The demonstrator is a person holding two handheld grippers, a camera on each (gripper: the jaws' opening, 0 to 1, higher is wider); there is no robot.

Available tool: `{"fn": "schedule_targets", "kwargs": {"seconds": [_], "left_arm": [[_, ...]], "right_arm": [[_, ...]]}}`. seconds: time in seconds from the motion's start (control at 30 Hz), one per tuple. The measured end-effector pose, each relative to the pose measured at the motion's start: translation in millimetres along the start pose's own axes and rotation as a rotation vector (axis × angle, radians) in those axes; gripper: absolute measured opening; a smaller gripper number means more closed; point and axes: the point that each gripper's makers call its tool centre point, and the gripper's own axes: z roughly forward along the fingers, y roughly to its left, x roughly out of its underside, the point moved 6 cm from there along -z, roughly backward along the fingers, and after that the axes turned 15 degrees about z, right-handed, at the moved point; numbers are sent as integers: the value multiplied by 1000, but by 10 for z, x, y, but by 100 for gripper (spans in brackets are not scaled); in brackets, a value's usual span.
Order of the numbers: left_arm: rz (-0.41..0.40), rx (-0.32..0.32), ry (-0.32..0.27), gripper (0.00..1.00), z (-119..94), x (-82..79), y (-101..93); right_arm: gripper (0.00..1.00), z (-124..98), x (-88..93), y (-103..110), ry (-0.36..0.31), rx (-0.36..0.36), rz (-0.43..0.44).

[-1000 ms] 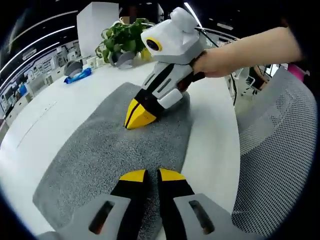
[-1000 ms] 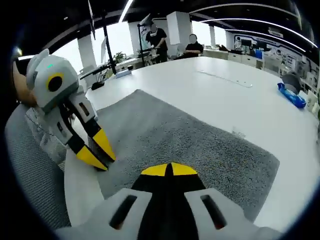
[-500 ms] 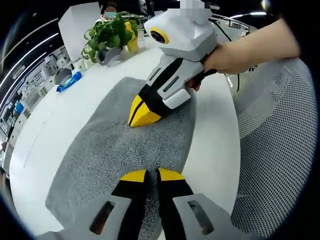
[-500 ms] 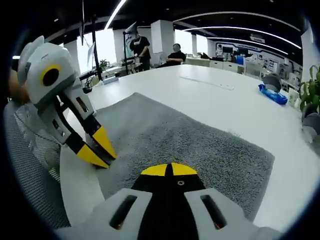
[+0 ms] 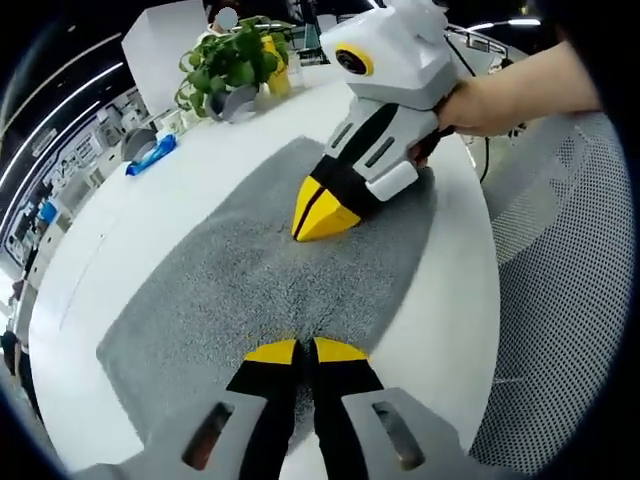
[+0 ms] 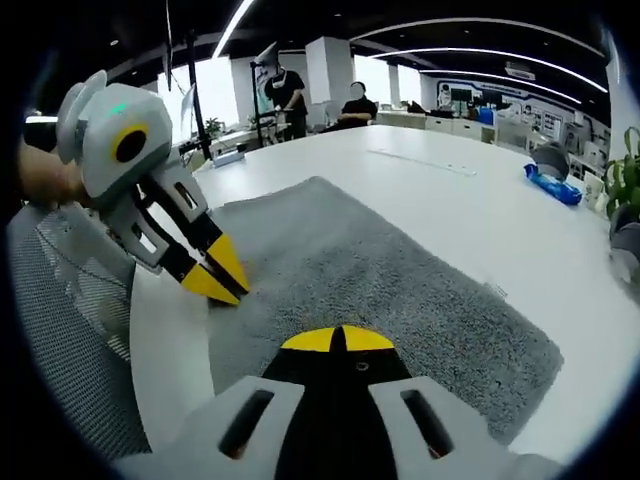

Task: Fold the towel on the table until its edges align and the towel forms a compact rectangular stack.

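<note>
A grey towel [image 5: 220, 290] lies spread flat on the white table [image 5: 130, 220]. My left gripper [image 5: 305, 350] is shut on the towel's near edge, where the pile bunches toward its yellow tips. In the right gripper view the left gripper [image 6: 222, 277] meets that same edge of the towel [image 6: 400, 280] from the left. My right gripper [image 6: 340, 338] is shut, yellow tips pressed together low over the towel's near side. Seen from the left gripper view, the right gripper [image 5: 318, 215] points down onto the towel, held by a hand [image 5: 480, 100].
A grey mesh chair [image 5: 560, 300] stands tight against the table's near edge and also shows as the chair [image 6: 70, 330]. A potted plant [image 5: 225, 65] and a blue packet [image 5: 152, 155] sit at the far side. People [image 6: 285, 85] stand far behind.
Both views have shifted with the hands. The two grippers stay shut, and the left gripper with the towel's near edge now sits higher and closer to the right gripper.
</note>
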Motion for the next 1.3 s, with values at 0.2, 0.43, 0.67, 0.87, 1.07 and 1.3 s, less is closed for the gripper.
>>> {"fn": "schedule_targets", "kwargs": {"seconds": [0.2, 0.43, 0.67, 0.87, 1.07, 1.3], "left_arm": [[-36, -44, 17, 4, -31, 141, 111], [-34, -78, 15, 5, -91, 113, 116], [-135, 71, -266, 9, -95, -398, -112], [27, 127, -176, 8, 68, -269, -313], [-12, 122, -189, 6, 56, -235, -242], [-66, 79, -106, 1, 33, -101, -99]], "right_arm": [[0, 32, 19, 109, 8, -40, -13], [0, 39, 23, 143, 13, -36, -24], [0, 34, 29, 132, -7, -34, 16], [0, 34, 33, 130, -9, -44, 39], [0, 34, 35, 134, -13, -47, 40], [0, 39, 43, 172, -8, -68, 34]]}}
